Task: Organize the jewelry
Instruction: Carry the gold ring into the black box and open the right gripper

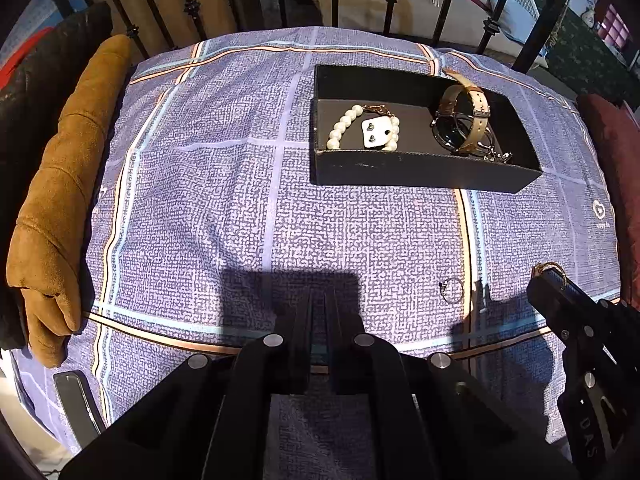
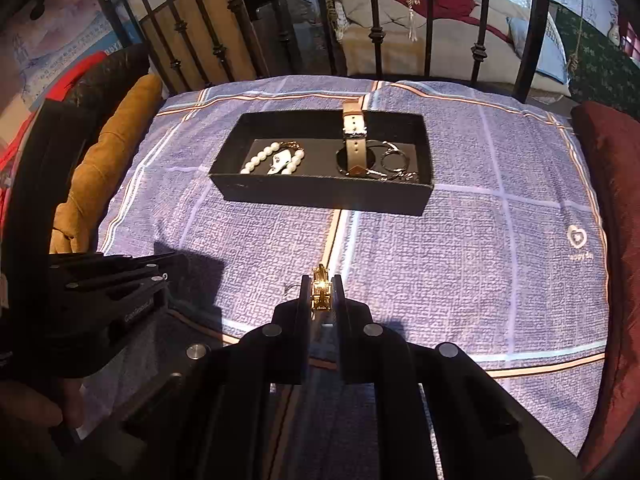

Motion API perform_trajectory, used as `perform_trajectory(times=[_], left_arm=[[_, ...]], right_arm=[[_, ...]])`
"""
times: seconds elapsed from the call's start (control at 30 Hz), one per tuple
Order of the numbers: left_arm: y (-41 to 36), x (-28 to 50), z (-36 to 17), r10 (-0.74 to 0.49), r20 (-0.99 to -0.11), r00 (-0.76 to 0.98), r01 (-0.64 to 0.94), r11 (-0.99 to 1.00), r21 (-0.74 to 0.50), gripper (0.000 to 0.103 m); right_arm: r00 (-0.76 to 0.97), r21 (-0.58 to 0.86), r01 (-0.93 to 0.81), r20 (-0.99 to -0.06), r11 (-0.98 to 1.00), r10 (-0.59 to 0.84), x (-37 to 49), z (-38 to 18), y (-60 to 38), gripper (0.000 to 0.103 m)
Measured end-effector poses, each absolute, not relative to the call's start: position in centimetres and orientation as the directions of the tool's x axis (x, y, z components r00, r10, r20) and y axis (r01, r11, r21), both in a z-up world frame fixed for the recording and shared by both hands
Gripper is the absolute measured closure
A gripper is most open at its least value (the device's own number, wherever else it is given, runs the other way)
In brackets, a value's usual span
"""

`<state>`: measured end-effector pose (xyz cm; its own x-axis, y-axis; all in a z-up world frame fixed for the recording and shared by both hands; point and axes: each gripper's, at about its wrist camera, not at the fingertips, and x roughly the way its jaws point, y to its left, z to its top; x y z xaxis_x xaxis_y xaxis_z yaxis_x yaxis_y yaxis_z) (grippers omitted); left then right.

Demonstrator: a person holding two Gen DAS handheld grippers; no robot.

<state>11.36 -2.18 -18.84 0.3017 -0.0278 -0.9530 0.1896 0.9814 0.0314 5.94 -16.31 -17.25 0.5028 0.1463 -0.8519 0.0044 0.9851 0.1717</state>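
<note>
Box (image 1: 420, 168) holds bracelet (image 1: 344, 126) left, watch (image 1: 468, 116) right, perhaps keyring.

Ahead of the right claw (image 2: 322, 294), bare bedspread (image 2: 460, 264) is left open up to the black tray (image 2: 320, 196); passage leftward is blocked by the left claw (image 2: 120, 276).

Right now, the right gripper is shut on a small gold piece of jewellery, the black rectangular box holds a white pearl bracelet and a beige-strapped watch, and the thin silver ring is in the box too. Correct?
Not quite. The thin silver ring lies on the blue checked bed cover, outside the black rectangular box, as the left wrist view shows. The rest holds: the right gripper is shut on the small gold piece, and the box holds the white pearl bracelet and the beige-strapped watch.
</note>
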Motion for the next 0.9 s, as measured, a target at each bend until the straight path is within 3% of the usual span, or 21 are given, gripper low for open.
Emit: perform_trajectory(times=[0.4, 0.9], left_arm=[[-4.0, 11.9, -18.2, -0.035, -0.951, 0.306, 0.219, 0.975, 0.035, 0.098], [-6.0, 19.1, -14.0, -0.065, -0.908, 0.414, 0.214, 0.977, 0.028, 0.098]], right_arm=[[0.521, 0.172, 0.029, -0.843, 0.985, 0.132, 7.0, -16.9, -18.5, 0.093], [0.635, 0.103, 0.024, -0.769, 0.994, 0.064, 14.4, -13.6, -20.5, 0.093]])
